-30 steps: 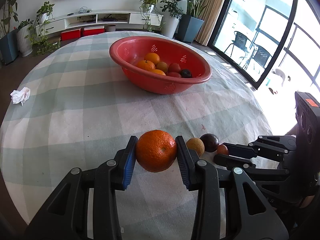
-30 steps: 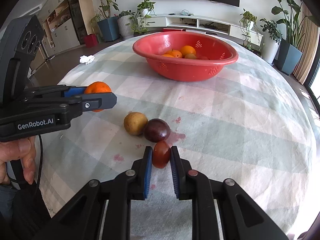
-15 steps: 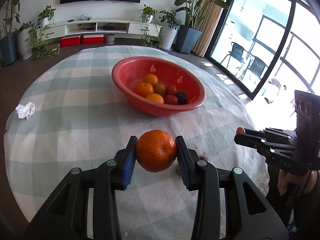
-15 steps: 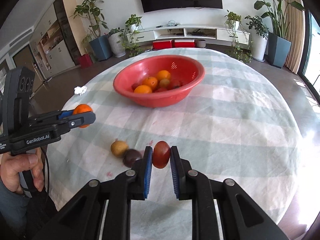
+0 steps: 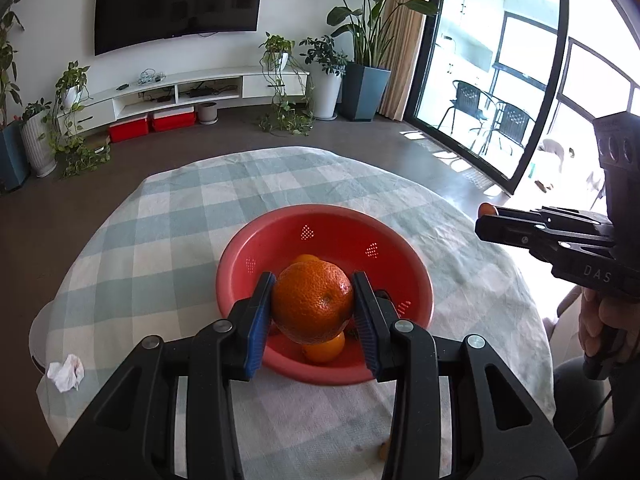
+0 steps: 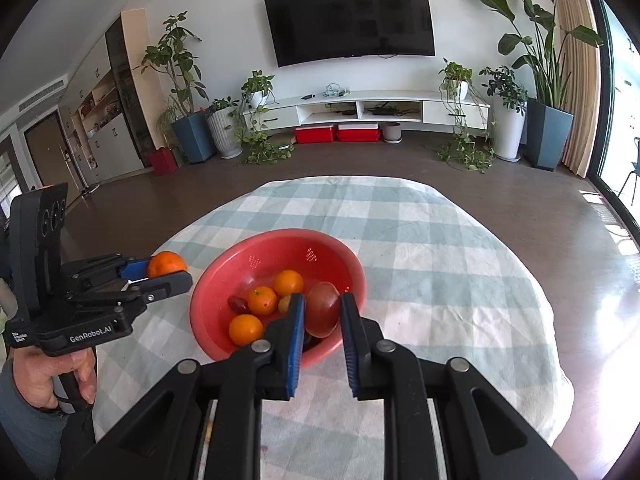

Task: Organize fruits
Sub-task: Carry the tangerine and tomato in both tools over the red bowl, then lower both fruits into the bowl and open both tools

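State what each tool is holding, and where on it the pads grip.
Left tool: an orange, clamped across its sides. Right tool: a small red fruit, pinched across its sides.

Home living room: wall television point(image 6: 350, 20), potted plants point(image 6: 538, 76).

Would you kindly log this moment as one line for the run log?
left gripper: shut on orange | right gripper: shut on red fruit | both in front of red bowl

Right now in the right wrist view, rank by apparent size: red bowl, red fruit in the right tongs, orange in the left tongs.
1. red bowl
2. red fruit, though nearness to the camera inflates it
3. orange, partly hidden and farther off
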`<act>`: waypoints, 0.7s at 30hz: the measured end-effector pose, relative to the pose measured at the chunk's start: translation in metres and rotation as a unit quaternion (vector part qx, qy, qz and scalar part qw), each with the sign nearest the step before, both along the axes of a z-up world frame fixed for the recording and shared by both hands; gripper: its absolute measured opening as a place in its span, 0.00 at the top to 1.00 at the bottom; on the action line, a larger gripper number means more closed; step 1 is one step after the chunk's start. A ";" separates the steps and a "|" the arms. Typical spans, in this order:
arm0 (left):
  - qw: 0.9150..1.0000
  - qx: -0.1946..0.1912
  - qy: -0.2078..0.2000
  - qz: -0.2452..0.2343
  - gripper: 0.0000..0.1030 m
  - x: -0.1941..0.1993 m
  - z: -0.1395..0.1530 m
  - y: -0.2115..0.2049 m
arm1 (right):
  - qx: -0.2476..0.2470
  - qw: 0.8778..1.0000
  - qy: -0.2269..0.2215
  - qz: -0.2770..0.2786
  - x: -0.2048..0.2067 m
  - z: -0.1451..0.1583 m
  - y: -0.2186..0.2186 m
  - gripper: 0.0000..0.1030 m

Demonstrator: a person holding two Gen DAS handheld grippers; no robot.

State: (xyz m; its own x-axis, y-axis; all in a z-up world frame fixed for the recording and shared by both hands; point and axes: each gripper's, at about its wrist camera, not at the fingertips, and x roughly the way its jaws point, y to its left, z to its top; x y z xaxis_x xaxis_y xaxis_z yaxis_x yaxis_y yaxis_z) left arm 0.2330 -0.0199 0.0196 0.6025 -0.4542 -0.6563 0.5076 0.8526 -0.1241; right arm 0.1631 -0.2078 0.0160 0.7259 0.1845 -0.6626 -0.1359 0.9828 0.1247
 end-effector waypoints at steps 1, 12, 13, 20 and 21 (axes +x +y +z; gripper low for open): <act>1.000 0.003 0.002 -0.001 0.65 0.009 -0.003 -0.004 | 0.001 1.000 0.003 0.004 0.007 -0.002 0.003 0.81; 0.999 0.040 0.024 -0.014 0.65 0.055 -0.042 -0.037 | -0.039 0.997 0.050 0.036 0.063 -0.050 0.033 0.81; 0.999 0.041 0.025 -0.013 0.65 0.057 -0.045 -0.037 | -0.044 0.997 0.053 0.037 0.067 -0.054 0.034 0.81; 0.999 0.039 0.037 -0.007 0.65 0.068 -0.067 -0.029 | -0.060 0.995 0.067 0.034 0.084 -0.073 0.037 0.81; 0.999 0.038 0.037 -0.008 0.65 0.069 -0.068 -0.029 | -0.062 0.995 0.069 0.034 0.085 -0.075 0.038 0.81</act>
